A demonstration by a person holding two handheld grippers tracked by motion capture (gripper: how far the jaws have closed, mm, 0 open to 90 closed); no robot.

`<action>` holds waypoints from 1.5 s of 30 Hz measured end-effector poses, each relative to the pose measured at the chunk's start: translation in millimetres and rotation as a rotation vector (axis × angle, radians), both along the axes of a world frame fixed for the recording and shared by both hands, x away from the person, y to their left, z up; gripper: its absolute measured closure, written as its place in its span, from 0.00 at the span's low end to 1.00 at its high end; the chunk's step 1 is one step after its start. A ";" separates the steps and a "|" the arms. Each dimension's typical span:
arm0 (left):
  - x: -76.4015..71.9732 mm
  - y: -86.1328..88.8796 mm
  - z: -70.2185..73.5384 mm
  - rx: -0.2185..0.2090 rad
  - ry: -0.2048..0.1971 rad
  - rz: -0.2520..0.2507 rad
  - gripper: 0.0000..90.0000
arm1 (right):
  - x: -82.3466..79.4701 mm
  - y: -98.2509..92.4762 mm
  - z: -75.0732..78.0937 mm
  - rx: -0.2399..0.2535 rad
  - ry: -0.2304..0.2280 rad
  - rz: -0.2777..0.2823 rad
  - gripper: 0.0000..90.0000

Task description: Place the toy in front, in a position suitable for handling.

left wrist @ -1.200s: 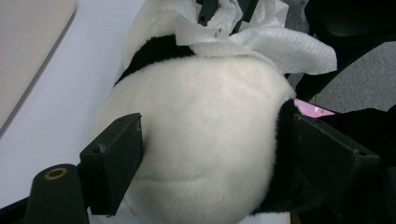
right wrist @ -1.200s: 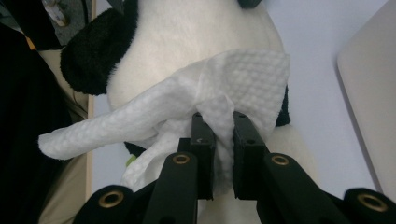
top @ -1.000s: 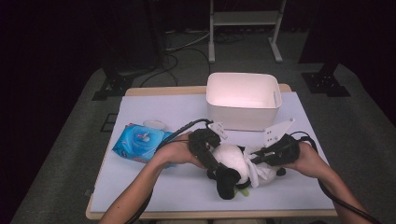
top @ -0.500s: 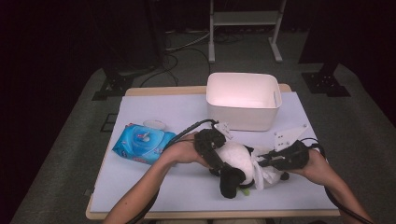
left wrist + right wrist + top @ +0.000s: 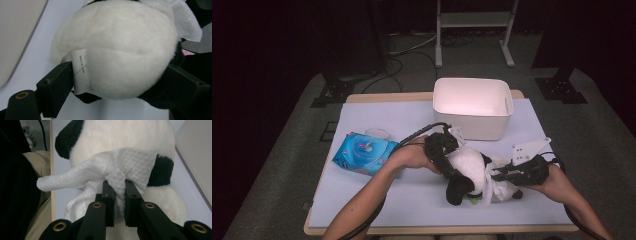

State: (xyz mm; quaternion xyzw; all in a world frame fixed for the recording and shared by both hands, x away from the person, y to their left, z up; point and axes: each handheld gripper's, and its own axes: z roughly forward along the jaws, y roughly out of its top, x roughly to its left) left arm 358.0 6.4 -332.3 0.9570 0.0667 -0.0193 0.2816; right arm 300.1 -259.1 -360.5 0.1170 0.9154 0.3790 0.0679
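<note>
Wipe against a plush panda, both grippers clamped

Left gripper (image 5: pixel 443 156) grasps the panda (image 5: pixel 117 47); right gripper (image 5: pixel 117 188) pinches the wipe (image 5: pixel 110 170) against it. Bin (image 5: pixel 472 107) beyond, wipes pack (image 5: pixel 364 154) left.

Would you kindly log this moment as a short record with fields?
Work: wiping a toy
Toy: black-and-white plush panda, lying on the lavender table cover
Left gripper: jaws clamped around the panda's white body
Right gripper: shut on a white textured wipe, pressed to the panda
Nearby: white plastic bin; blue wipes pack
</note>
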 end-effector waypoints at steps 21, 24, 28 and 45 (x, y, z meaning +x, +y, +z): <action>-19.1 22.8 -24.1 -0.032 -0.025 0.074 0.18 | 15.6 59.0 2.2 -0.127 -0.018 0.132 0.91; -20.0 22.6 -24.3 -0.042 -0.038 0.083 0.18 | 21.7 56.8 4.0 -0.138 -0.011 0.115 0.91; -17.0 17.3 -23.0 -0.071 -0.045 0.111 0.18 | 22.3 44.0 7.3 -0.129 -0.031 0.075 0.91; -20.2 14.0 -19.8 -0.026 -0.056 0.074 0.18 | 4.0 -15.6 10.4 -0.070 -0.038 -0.048 0.90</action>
